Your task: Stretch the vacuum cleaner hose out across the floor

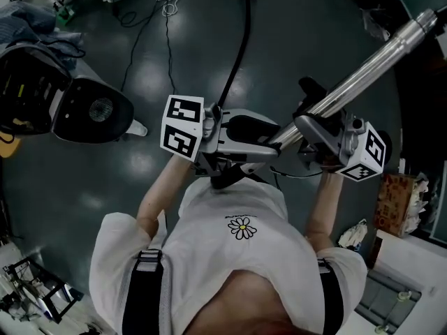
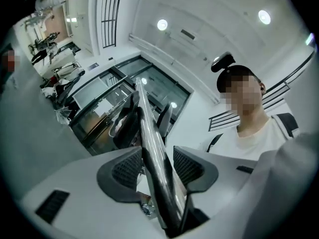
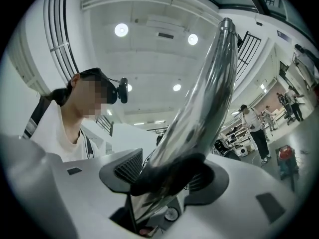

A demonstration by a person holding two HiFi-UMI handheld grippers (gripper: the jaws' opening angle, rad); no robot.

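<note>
A silver wand tube (image 1: pixel 377 58) slants from the upper right down to my chest, where it joins a black handle piece (image 1: pixel 246 127). From there a black hose (image 1: pixel 244 33) runs away across the dark floor to the view's top edge. My left gripper (image 1: pixel 260 145) is shut on the shiny tube (image 2: pixel 149 133), which fills the gap between its ribbed pads (image 2: pixel 125 169). My right gripper (image 1: pixel 304 127) is shut on the wide tube (image 3: pixel 209 93) at a black collar (image 3: pixel 169 176) that lies against both pads. Both grippers are held at chest height, tips toward each other.
A black canister machine (image 1: pixel 91 110) sits on the floor at left beside a dark bin (image 1: pixel 24 89). A thin cable (image 1: pixel 167 44) trails to a power strip at the top. A cardboard box (image 1: pixel 394 201) and clutter stand at right, and a metal rack (image 1: pixel 31 292) at lower left.
</note>
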